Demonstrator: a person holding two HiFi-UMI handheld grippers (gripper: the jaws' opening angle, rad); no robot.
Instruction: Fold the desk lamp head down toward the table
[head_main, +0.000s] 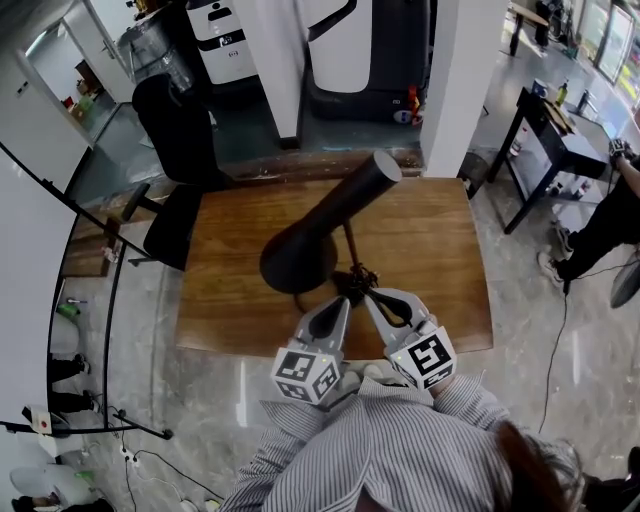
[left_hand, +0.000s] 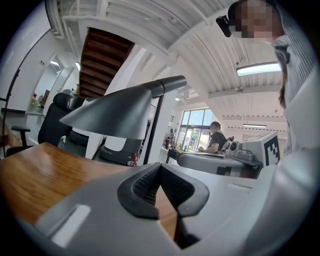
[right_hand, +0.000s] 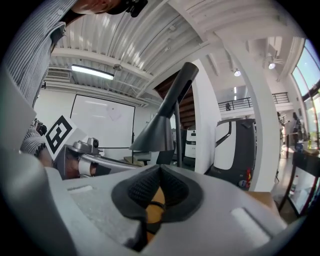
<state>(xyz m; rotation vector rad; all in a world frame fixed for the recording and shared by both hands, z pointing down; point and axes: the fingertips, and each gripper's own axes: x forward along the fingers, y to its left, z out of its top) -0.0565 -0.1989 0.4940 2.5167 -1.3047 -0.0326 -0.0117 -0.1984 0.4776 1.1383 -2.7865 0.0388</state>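
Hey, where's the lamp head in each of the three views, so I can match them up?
Head view: lamp head at centre, wide mouth lower left, narrow end upper right.
Left gripper view: lamp head left of centre, above the jaws.
Right gripper view: lamp head at centre, just above the jaws.
Shared landmark: the wooden table.

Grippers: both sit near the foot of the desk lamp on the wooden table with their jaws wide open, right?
No. The left gripper and right gripper do sit near the foot of the desk lamp on the wooden table, but their jaws are shut, not wide open. The left gripper view and the right gripper view each show the jaws closed tip to tip.
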